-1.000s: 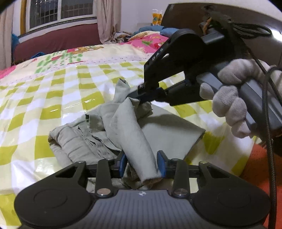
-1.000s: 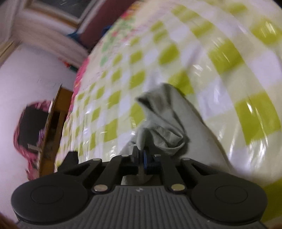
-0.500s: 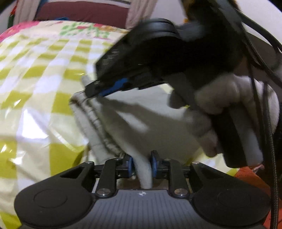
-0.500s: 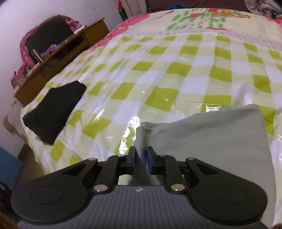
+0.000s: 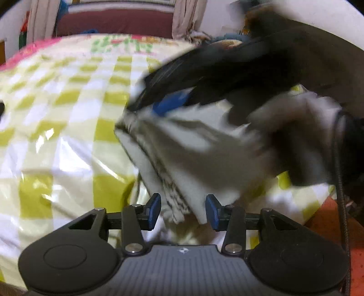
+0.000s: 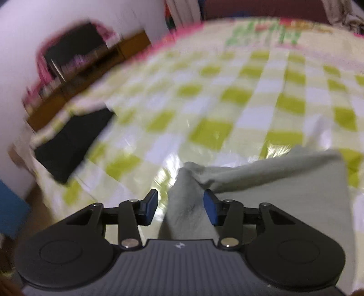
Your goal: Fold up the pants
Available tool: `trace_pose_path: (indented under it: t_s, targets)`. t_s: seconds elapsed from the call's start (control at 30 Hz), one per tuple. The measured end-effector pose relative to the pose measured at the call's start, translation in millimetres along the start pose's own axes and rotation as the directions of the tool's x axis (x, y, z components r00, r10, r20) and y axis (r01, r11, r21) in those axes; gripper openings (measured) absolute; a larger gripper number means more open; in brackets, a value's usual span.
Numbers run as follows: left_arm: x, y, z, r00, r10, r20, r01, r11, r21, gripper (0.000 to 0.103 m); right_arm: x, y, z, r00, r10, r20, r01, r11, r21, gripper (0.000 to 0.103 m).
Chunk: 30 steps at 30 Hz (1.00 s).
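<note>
Grey pants [image 5: 195, 154] lie folded on the yellow-green checked bed cover [image 5: 68, 127]. In the left wrist view my left gripper [image 5: 183, 211] is open, with the near edge of the pants lying loose between its blue pads. The right gripper [image 5: 168, 104], blurred and held by a white-gloved hand [image 5: 293, 127], hovers over the far edge of the pants. In the right wrist view my right gripper [image 6: 179, 207] is open, with a ridge of grey pants [image 6: 273, 189] between its pads.
A black cloth [image 6: 70, 141] lies at the left edge of the bed cover [image 6: 227, 98]. A wooden cabinet [image 6: 86, 70] stands beyond it by the wall. An orange floor [image 5: 329, 223] shows at the bed's right side. A dark red headboard [image 5: 113, 20] stands at the far end.
Both grippers were shut on the grey pants half a second ago and have now opened, letting the fabric go. The pants went from a crumpled heap to a flat fold.
</note>
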State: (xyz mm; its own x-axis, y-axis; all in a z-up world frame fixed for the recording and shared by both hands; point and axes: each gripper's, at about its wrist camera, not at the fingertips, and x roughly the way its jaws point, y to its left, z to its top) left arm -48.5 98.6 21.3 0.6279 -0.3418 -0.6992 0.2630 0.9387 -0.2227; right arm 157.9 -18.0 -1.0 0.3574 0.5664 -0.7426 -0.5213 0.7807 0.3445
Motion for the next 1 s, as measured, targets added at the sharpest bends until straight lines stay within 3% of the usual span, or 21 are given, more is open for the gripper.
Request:
trace_pose_path:
  t_s: [0.1, 0.27, 0.4, 0.5, 0.6, 0.67, 0.77, 0.9, 1.0]
  targets:
    - [3.4, -3.7, 9.8, 0.999, 0.024, 0.021, -0.024, 1.000, 0.009, 0.057, 2.8, -2.4, 0.7, 1.000, -0.001, -0.006, 0.001, 1.000, -0.003, 0.047]
    - [8.6, 1.4, 24.5, 0.998, 0.029, 0.051, -0.028, 0.999, -0.016, 0.057, -80.0, -37.0, -13.5, 0.982, 0.090, 0.165, -0.106, 0.990, 0.092, 0.048]
    - [19.4, 4.0, 28.3, 0.997, 0.053, 0.049, -0.052, 0.999, -0.013, 0.057, -118.6, -84.1, -40.7, 0.980, -0.052, 0.191, 0.029, 0.993, 0.117, 0.056]
    - [25.4, 5.0, 29.0, 0.999, 0.021, 0.032, -0.020, 0.998, -0.057, 0.057, -118.3, -114.5, -57.8, 0.985, -0.095, 0.141, 0.068, 0.981, 0.182, 0.056]
    - [31.7, -2.3, 32.4, 0.998, 0.050, 0.031, -0.049, 0.998, -0.029, 0.058, -109.8, -130.7, -67.9, 0.988, -0.092, 0.122, 0.062, 0.971, 0.230, 0.056]
    - [40.7, -3.0, 33.3, 0.997, 0.074, 0.024, -0.074, 0.997, -0.005, 0.067, -98.8, -141.2, -74.9, 0.995, -0.051, 0.085, 0.026, 0.961, 0.276, 0.056]
    - [60.3, 0.4, 29.6, 0.994, 0.102, -0.037, -0.102, 0.995, 0.006, 0.070, -91.4, -148.5, -86.4, 0.996, -0.006, 0.089, -0.024, 0.945, 0.327, 0.056]
    - [44.4, -3.9, 30.6, 0.993, 0.120, -0.011, -0.119, 0.992, 0.032, 0.070, -100.4, -146.2, -86.7, 0.991, 0.059, 0.118, -0.094, 0.943, 0.319, 0.056]
    - [41.4, 5.8, 29.6, 0.992, 0.125, -0.018, -0.125, 0.992, -0.019, 0.073, -97.4, -147.9, -84.7, 0.991, 0.068, 0.116, -0.098, 0.956, 0.276, 0.056]
